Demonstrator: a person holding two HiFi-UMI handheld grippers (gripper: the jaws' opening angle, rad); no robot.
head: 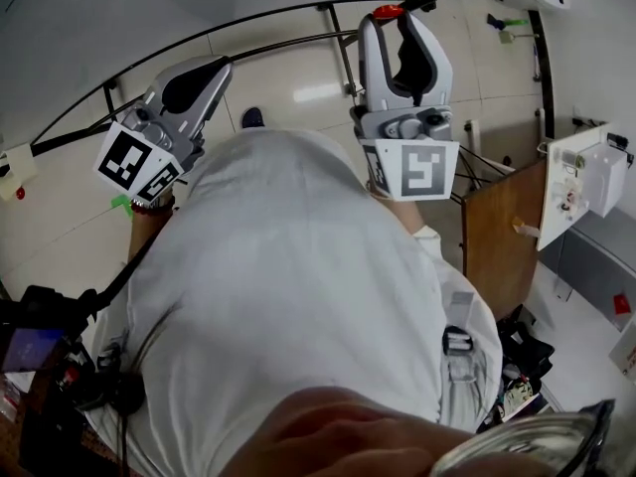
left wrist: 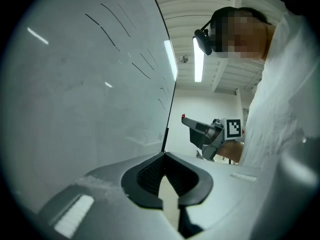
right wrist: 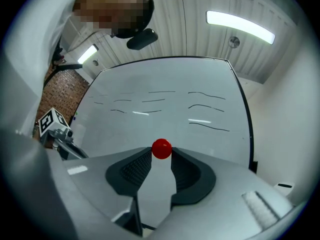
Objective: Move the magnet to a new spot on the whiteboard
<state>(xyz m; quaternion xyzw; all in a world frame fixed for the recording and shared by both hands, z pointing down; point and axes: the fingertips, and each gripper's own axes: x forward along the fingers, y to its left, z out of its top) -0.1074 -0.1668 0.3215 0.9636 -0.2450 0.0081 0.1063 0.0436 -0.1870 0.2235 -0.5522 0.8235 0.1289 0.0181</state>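
The right gripper [right wrist: 161, 156] pinched the red magnet [right wrist: 161, 148] between its jaw tips, close in front of the whiteboard [right wrist: 165, 114], probably to carry it to a free place there. The left gripper [left wrist: 165, 156], jaws together and empty, stood near the whiteboard's edge, seemingly not needed.

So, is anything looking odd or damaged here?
Nothing stands out. The whiteboard carries only a few thin pen lines, and the red magnet sits squarely between the jaw tips of the right gripper.

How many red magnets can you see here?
1. The red magnet sits between the fingers of the right gripper, in front of the whiteboard. Others may lie outside these views.
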